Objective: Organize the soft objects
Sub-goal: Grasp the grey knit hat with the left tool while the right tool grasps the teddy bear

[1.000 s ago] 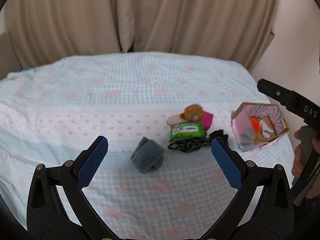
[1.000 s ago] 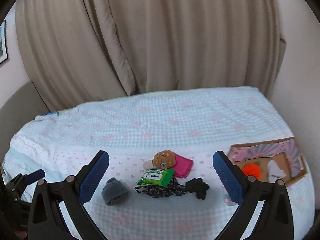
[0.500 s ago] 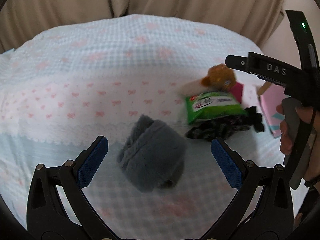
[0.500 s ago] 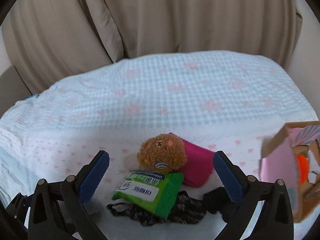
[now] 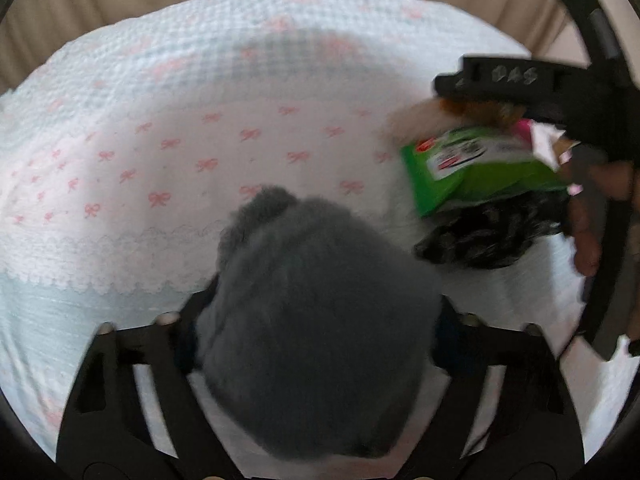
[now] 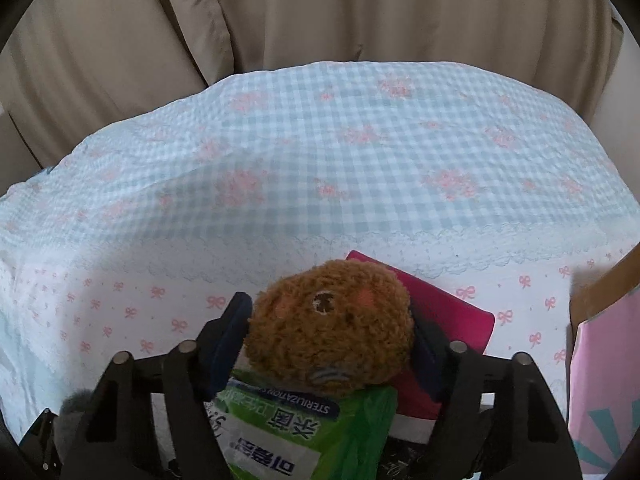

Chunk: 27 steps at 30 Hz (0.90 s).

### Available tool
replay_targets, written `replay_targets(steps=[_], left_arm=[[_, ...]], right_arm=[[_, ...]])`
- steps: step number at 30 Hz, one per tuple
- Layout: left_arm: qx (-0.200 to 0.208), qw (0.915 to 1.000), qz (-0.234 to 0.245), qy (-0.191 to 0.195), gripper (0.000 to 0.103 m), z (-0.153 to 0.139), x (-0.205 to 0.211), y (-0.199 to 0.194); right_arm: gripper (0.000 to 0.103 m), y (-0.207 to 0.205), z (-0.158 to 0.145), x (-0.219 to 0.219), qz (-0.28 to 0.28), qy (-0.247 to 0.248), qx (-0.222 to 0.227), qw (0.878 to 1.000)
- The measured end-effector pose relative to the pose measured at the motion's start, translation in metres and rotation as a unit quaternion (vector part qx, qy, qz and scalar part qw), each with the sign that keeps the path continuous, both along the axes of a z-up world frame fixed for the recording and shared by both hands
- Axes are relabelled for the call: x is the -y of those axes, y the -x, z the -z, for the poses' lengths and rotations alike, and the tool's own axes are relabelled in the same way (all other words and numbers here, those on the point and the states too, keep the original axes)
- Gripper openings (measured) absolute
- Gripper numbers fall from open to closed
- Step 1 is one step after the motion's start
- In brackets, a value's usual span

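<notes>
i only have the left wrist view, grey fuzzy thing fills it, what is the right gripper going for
Observer: The right gripper has its jaws closing around a brown plush toy, one finger on each side.
Operator: is the toy sitting on anything
Observer: It rests partly on a green wipes packet.
Operator: anything behind it
Observer: A magenta pouch lies right behind the toy, under the right finger.
Operator: and the box
Observer: A pink cardboard box sits at the right edge, apart from the toy.

Plush bear (image 6: 330, 326) rests on wipes pack (image 6: 304, 432) — bed (image 6: 320, 152) beneath.
</notes>
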<state>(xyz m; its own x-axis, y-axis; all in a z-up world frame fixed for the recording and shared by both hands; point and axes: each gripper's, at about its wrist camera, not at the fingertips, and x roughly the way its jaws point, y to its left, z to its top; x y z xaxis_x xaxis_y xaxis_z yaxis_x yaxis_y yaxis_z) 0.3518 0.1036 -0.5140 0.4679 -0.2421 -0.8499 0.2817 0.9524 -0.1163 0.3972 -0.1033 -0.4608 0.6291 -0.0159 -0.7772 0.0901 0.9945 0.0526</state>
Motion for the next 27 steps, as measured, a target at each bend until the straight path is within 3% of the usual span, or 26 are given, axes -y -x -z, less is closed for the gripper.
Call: replay_targets(steps=[5, 15, 21, 27], left_arm=[[0.001, 0.9998, -0.003, 0.018, 0.061, -0.002, -0.009, -0.003], [0.007, 0.9994, -0.011, 0.032, 0.057, -0.024, -0.011, -0.004], [0.031, 0.9988, -0.006, 0.037, 0.057, -0.072, -0.008, 0.001], [0.056, 0.9972, -0.009, 0.049, 0.057, -0.14, -0.012, 0.016]], right_arm=[[0.054, 0.002, -0.001, 0.003, 0.001, -0.009, 0.009, 1.0], [0.048, 0.008, -0.017, 0.006, 0.007, -0.026, 0.021, 0.999], [0.048, 0.021, -0.054, 0.006, 0.011, -0.036, 0.037, 0.999], [0.048, 0.043, -0.114, 0.005, 0.012, -0.044, 0.053, 0.998]])
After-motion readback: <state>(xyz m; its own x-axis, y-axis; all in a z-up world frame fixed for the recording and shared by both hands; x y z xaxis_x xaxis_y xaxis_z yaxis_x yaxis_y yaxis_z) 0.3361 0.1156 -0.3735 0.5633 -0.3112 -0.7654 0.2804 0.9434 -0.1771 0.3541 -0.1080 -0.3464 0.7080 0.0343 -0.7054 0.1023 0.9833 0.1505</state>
